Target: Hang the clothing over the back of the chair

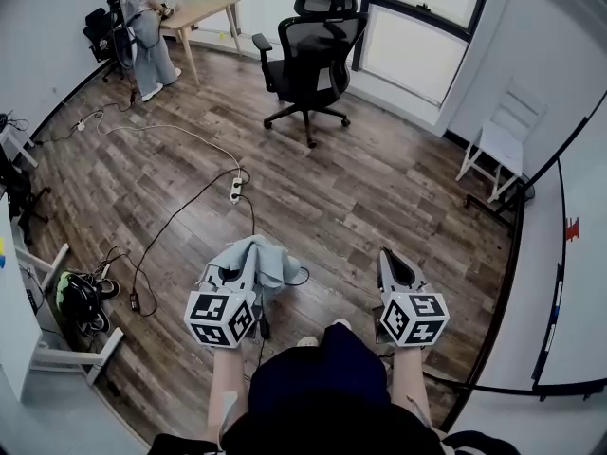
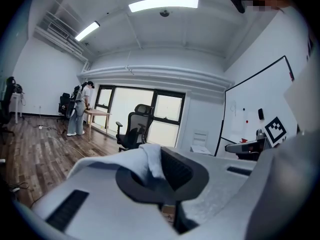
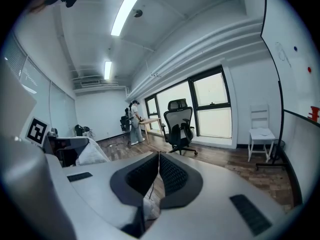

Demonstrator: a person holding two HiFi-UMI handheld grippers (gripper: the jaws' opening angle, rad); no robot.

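- Nearest the head camera, at the bottom edge: a dark-clothed body and two bare forearms, each ending in a gripper with a marker cube.
- On the left gripper: jaws clamped shut on the clothing, a pale grey-blue bundle draped over the tip, hanging above the floor and well apart from the office chair.
- Shown only by the left gripper view: a fold of that fabric pinched between the dark pads and bulging up over the left one.
- On the right gripper: jaws closed together, pads meeting along a thin seam in its own view, nothing gripped, only floor and a scrap of white glimpsed below the seam.
- Shown only by the head view: a white power strip with cables trailing over the wood planks between the grippers and the office chair, plus a tangle of gear by the left wall.
- Shown only by the gripper views: ceiling light strips, and the office chair's tall mesh back standing upright before the windows.
- Edges: a white chair against the right wall, a whiteboard running along the right, a wooden table and a standing person in the far left corner, windows behind the office chair.
- Open room: a broad stretch of planks right of the power strip, straight ahead to the office chair.
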